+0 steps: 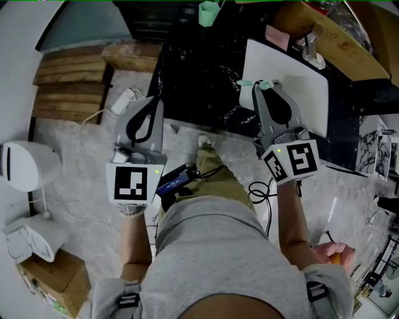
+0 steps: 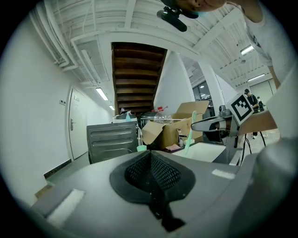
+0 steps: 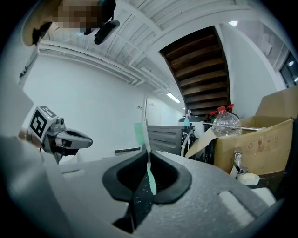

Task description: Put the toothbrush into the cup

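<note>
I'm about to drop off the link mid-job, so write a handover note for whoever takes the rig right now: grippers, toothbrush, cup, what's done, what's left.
Left gripper: jaws together, nothing between them.
Right gripper: shut on the toothbrush, which stands upright with its head up.
Cup: green, at the far side of the dark counter, well beyond both grippers.
Done: toothbrush is in the grip.
Left: carry it across to the cup, lower it in, let go.
</note>
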`<state>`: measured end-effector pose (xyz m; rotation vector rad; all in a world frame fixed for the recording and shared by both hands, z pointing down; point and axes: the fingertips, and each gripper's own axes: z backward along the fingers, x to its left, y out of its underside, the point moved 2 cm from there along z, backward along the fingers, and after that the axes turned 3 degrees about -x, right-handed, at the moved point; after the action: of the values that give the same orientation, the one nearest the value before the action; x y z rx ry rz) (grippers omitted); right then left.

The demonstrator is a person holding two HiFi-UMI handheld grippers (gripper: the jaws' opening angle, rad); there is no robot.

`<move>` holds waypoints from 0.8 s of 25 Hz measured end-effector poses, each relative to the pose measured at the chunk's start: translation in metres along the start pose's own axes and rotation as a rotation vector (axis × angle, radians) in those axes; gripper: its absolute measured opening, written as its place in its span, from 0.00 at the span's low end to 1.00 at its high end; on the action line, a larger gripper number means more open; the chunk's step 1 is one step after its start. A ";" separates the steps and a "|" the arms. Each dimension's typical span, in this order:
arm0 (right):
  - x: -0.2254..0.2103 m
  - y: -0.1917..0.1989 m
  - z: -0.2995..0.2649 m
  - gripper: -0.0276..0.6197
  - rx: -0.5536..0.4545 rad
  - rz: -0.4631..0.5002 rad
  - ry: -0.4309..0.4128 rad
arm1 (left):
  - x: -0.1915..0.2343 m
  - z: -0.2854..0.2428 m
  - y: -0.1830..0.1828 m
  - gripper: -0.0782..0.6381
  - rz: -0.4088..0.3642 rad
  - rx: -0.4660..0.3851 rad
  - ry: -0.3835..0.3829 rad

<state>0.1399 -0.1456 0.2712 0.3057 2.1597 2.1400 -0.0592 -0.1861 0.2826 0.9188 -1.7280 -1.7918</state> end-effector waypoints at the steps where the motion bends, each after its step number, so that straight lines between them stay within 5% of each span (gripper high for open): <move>1: -0.002 0.000 -0.004 0.08 0.000 0.000 -0.004 | 0.001 -0.002 0.000 0.12 0.001 -0.001 -0.005; 20: -0.045 -0.012 -0.084 0.08 -0.017 0.020 -0.111 | 0.031 -0.035 0.002 0.12 0.029 0.020 -0.127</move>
<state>0.1664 -0.2371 0.2576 0.4357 2.0859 2.0963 -0.0539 -0.2332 0.2817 0.7995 -1.8303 -1.8527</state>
